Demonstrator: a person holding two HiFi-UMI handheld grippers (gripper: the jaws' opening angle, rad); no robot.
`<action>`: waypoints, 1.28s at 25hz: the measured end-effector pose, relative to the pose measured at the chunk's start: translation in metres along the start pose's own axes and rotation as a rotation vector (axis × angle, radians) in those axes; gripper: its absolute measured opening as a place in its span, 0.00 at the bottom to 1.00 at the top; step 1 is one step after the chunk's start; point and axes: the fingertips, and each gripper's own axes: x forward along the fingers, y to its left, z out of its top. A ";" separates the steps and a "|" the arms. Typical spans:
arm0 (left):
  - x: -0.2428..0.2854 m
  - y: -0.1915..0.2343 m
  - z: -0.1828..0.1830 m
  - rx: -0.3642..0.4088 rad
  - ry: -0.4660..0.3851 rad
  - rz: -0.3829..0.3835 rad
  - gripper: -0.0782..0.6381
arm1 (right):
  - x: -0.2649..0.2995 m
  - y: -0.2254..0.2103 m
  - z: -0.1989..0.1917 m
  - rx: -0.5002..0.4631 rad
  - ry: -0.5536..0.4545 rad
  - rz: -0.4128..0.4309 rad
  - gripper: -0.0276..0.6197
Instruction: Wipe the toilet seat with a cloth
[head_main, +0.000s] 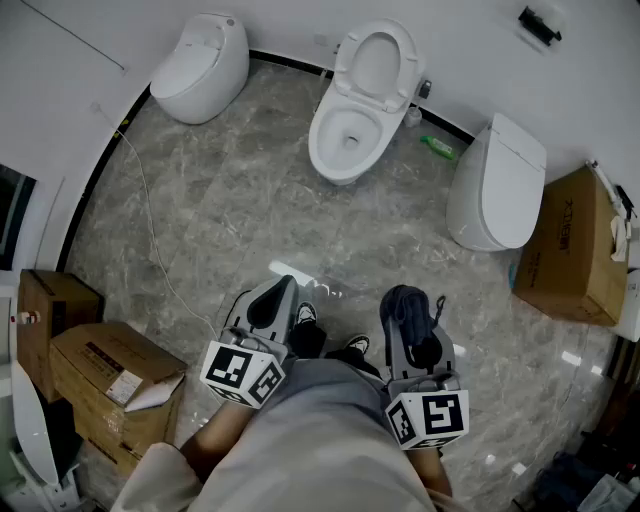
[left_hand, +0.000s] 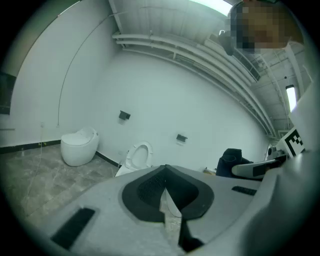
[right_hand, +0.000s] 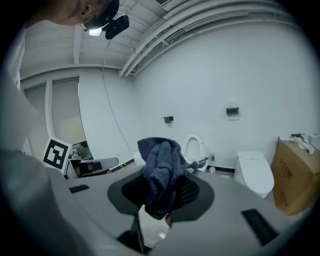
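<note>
Right claw (right_hand: 165, 186) is clamped on a crumpled dark blue terry cloth (right_hand: 161, 170), which bunches up between its black pads and stands above them in a soft heap. From the head view, the same cloth (head_main: 404, 303) covers the tip of the right claw (head_main: 406, 318), held low in front of the person's body. Left claw (left_hand: 165, 176) has its jaws together with nothing between them; only a thin sliver of floor shows below the meeting point. In the head view the left claw (head_main: 283, 290) sits beside the right one, the two apart at about the width of the person's body. Each claw carries a white cube with black square markers (head_main: 243, 372).

Well ahead, across a grey marble-patterned floor (head_main: 230, 210), a white ceramic toilet (head_main: 345, 135) stands against the white wall, its bowl open and its oval seat ring (head_main: 375, 65) tipped upright. Neither claw is near it. To its left sits a rounded white egg-shaped toilet (head_main: 200, 65) with its lid closed, and to its right another closed white toilet (head_main: 495, 185). A small green bottle (head_main: 437, 147) lies on the floor between the open toilet and the right-hand one. A large brown cardboard box (head_main: 570, 245) stands at the right edge, and more brown cardboard boxes (head_main: 110, 372) sit at the lower left. A thin pale cable (head_main: 150, 225) trails across the floor on the left. The person's dark-and-white shoes (head_main: 306, 315) show between the two claws.
</note>
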 end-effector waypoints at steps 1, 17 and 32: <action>0.001 0.002 0.001 0.003 0.002 0.002 0.12 | 0.002 0.001 0.001 0.003 0.001 -0.002 0.20; 0.008 0.064 0.032 0.038 -0.020 -0.022 0.12 | 0.053 0.033 0.031 0.059 -0.059 -0.004 0.21; 0.083 0.105 0.055 0.095 0.031 -0.043 0.12 | 0.148 0.006 0.058 -0.013 -0.025 -0.083 0.21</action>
